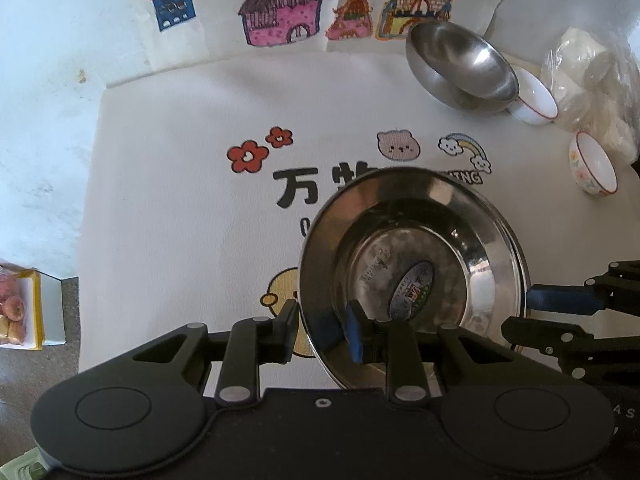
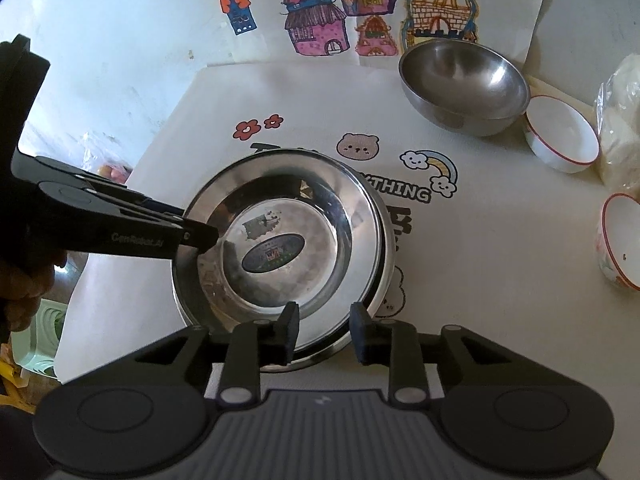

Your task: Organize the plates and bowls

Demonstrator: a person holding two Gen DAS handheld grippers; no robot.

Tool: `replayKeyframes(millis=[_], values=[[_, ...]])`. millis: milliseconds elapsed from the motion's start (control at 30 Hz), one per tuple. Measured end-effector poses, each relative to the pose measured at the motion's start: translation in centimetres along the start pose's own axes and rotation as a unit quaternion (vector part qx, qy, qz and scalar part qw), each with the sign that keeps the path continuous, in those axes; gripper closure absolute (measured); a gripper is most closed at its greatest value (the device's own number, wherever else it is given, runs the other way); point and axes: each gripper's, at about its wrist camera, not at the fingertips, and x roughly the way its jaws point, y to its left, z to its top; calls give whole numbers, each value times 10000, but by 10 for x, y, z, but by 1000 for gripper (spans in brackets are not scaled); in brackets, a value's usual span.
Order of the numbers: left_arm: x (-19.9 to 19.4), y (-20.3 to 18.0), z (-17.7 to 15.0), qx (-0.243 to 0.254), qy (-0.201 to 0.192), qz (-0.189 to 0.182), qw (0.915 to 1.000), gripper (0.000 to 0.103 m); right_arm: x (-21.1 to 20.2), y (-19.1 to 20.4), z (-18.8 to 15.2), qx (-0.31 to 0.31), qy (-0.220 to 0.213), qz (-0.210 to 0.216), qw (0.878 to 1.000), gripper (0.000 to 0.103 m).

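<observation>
Steel plates (image 2: 280, 240) cover most of the mat's (image 1: 180, 140) black lettering. The floral bowl (image 2: 618, 240) is cut off by the right-wrist view's right edge. The plate label (image 1: 414, 290) is too blurred to read.
</observation>
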Motion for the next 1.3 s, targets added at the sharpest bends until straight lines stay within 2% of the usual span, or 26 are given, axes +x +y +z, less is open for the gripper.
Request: replayKeyframes(millis=[133,200,267,333,400,467,567,667,1033,1300], values=[[-6,2,2,-84,-122,44,9999,64,-3,-4,-2,62,-65,-31,10000,54],[-8,2,4,-102,-192,68,9997,54,-4,-6,-4,114,-99,-59,9999,44],[-11,1,6,-109,-273,67,9995,39,-5,-9,-5,169,-138,-79,9997,38],[-13,0,8,-95,-347,105,9993,30,-5,-12,-7,291,-206,-109,9993,31],[-14,-1,11,-55,-426,186,9989,23,-5,-17,-9,467,-298,-105,9984,21],[-15,-1,16,12,-471,244,9986,14,-7,-23,-9,688,-458,-54,9966,18],[-14,-1,25,142,-522,317,9980,4,-13,-31,-9,1005,-785,-45,9918,8],[-12,-3,38,225,-587,255,9977,1,-18,-41,-9,1293,-1059,-73,9859,0],[11,-26,105,168,-927,-67,9955,1,-16,-80,-7,2243,-1344,-286,9648,0],[47,-47,156,328,-1145,-232,9926,1,-3,-111,24,2683,-1577,-277,9499,0]])
